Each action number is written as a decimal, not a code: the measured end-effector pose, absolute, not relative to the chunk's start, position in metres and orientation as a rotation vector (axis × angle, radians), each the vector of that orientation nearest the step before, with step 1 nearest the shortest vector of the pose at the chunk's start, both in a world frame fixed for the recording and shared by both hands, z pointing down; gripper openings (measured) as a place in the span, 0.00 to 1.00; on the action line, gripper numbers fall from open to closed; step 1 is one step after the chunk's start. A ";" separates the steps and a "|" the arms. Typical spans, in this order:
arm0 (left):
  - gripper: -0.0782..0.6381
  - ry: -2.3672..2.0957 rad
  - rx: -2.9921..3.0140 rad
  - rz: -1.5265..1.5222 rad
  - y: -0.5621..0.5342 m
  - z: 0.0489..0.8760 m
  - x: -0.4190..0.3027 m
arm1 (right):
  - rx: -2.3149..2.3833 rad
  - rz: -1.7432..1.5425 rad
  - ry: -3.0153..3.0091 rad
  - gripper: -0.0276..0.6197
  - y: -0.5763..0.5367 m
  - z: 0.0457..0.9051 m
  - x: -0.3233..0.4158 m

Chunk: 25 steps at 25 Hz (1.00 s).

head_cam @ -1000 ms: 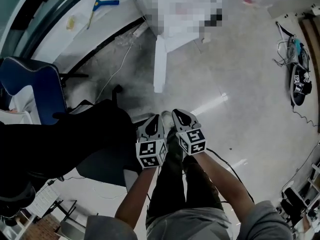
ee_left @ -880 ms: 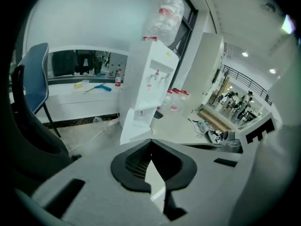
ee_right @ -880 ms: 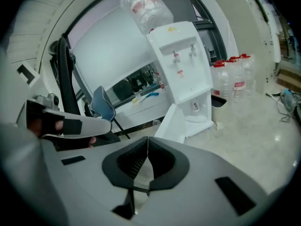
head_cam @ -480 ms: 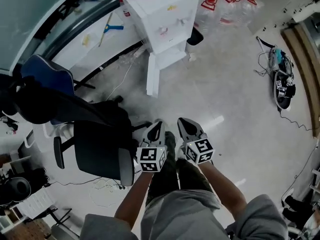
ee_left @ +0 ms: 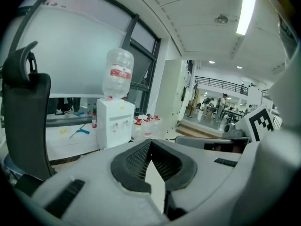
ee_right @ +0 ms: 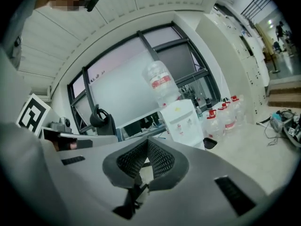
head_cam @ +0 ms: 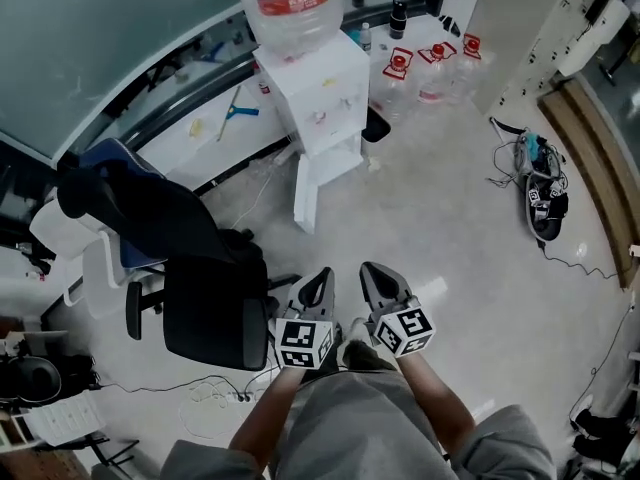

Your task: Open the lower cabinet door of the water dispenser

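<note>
A black office chair [head_cam: 205,313] stands on the grey floor [head_cam: 440,218] at nine o'clock, just beside me, its tall back leaning away toward ten. A blue chair [head_cam: 108,156] sits just behind it. Spare water bottles [head_cam: 425,73] with red caps cluster at one o'clock. A blue T-shaped scraper [head_cam: 240,111] lies on the white ledge [head_cam: 190,133] at eleven. At two o'clock, tangled cables [head_cam: 520,158] trail beside a black device [head_cam: 545,208].

Even indoor light; ceiling strip light [ee_left: 245,8] glaring; fisheye edges dark, curved; focus sharp.
</note>
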<state>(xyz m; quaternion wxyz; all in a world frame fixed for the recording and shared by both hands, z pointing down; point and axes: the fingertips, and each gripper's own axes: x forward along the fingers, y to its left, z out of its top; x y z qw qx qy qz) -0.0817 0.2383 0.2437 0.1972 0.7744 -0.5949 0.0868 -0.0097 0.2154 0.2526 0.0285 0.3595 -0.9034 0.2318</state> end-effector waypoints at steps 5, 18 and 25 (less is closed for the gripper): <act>0.12 -1.607 2.288 0.239 0.254 0.191 -0.069 | 1.170 0.641 -2.879 0.06 0.235 0.186 -0.002; 0.12 -1.563 2.509 0.119 0.302 0.116 -0.066 | 1.305 0.397 -2.894 0.06 0.294 0.119 -0.006; 0.12 -1.540 2.488 0.079 0.325 0.114 -0.072 | 1.319 0.354 -2.876 0.06 0.318 0.112 -0.009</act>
